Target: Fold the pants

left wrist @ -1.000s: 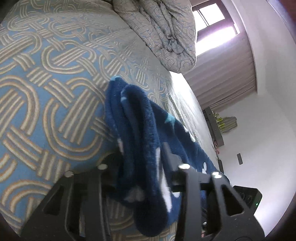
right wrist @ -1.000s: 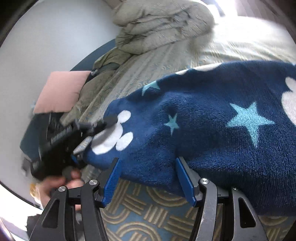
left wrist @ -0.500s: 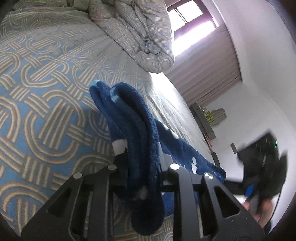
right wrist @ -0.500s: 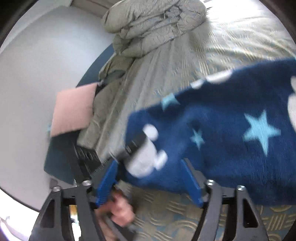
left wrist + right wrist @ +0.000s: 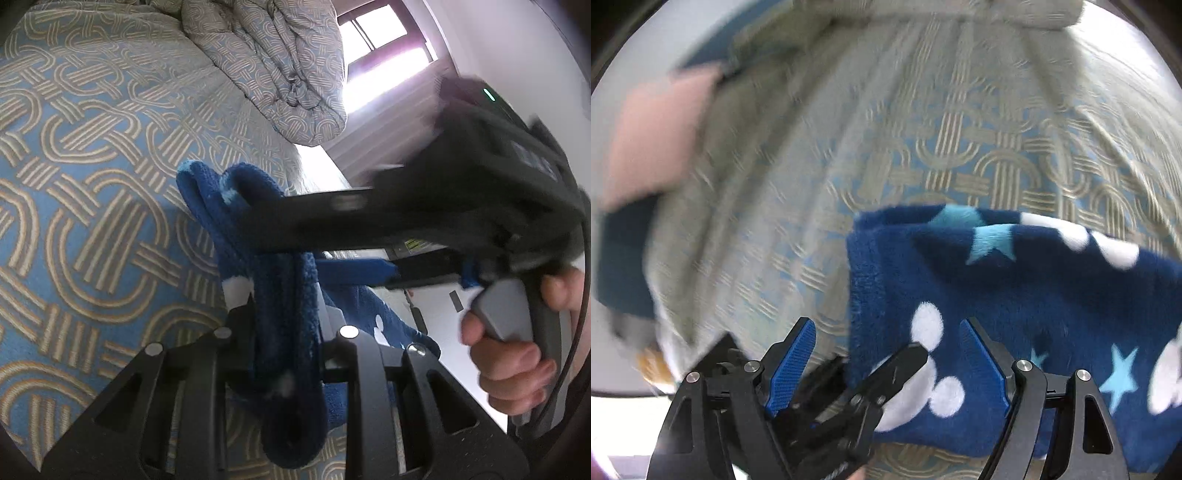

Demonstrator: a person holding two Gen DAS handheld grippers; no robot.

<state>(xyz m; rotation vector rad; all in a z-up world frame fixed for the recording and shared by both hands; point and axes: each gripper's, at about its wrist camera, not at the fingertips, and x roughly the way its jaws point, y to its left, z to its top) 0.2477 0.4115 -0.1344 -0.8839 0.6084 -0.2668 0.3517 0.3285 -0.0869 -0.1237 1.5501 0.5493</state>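
Observation:
The navy fleece pants (image 5: 218,214), printed with stars and white mouse heads, lie folded on the patterned bed cover (image 5: 92,184). My left gripper (image 5: 286,314) is shut on a bunched, doubled end of them, lifting it slightly off the bed. My right gripper (image 5: 291,240), held by a hand (image 5: 509,354), reaches in from the right and straddles the same end just beyond the left fingertips. In the right wrist view the right gripper (image 5: 886,326) points steeply down, open, its blue pads (image 5: 796,354) clear of the pants (image 5: 1034,295). The left gripper (image 5: 871,373) shows below it.
A bunched duvet (image 5: 280,62) in the same pattern lies at the head of the bed. A pink pillow (image 5: 653,147) sits at the left, blurred. A bright window (image 5: 376,33) and curtains are beyond the bed. Bed cover (image 5: 960,158) stretches past the pants.
The right gripper swept along the pants to the end held by the left gripper, tilting downward and opening wider. The left gripper kept its hold and barely moved.

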